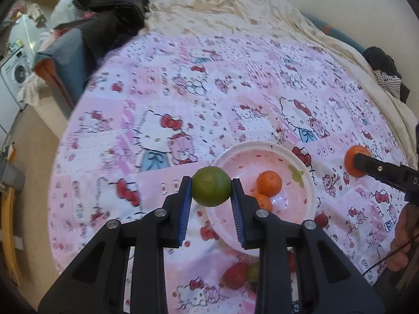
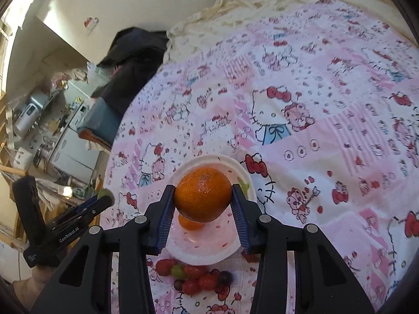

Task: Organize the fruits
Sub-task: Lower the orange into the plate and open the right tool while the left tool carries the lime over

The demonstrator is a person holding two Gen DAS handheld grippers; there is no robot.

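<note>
Green and round, a lime-like citrus fruit [image 1: 211,186] sits clamped between the blue ribbed pads of the left gripper [image 1: 211,189], whose jaws stand narrowly apart, closed on the fruit just above the near-left rim of a shallow white plastic plate with a pink inside [image 1: 310,180]. The left wrist view shows two small orange mandarins [image 1: 269,183] lying touching each other in the plate, and, far to the right, the right gripper [image 1: 354,160] carrying a large round orange [image 1: 351,161]. The right wrist view shows that orange [image 2: 203,195] up close, pinched between the pads of the right gripper [image 2: 203,198], jaws a little wider than the left pair and shut on it, hanging over the plate [image 2: 246,180]; it hides most of the mandarins, only one [image 2: 189,223] peeking out below. This view alone shows clearly the cluster of small red, green and dark fruits [image 2: 195,274] on the cloth just near of the plate; in the left view they are blurred and partly behind a finger. At the left edge the left gripper [image 2: 104,200] appears side-on. Everything rests on a pink and white cartoon-cat patterned bedsheet [image 2: 327,130], with a cream crumpled blanket [image 1: 235,13] farther off, dark clothing [image 1: 110,13] at the far left, and a white washing machine [image 1: 17,74] beyond the bed.
</note>
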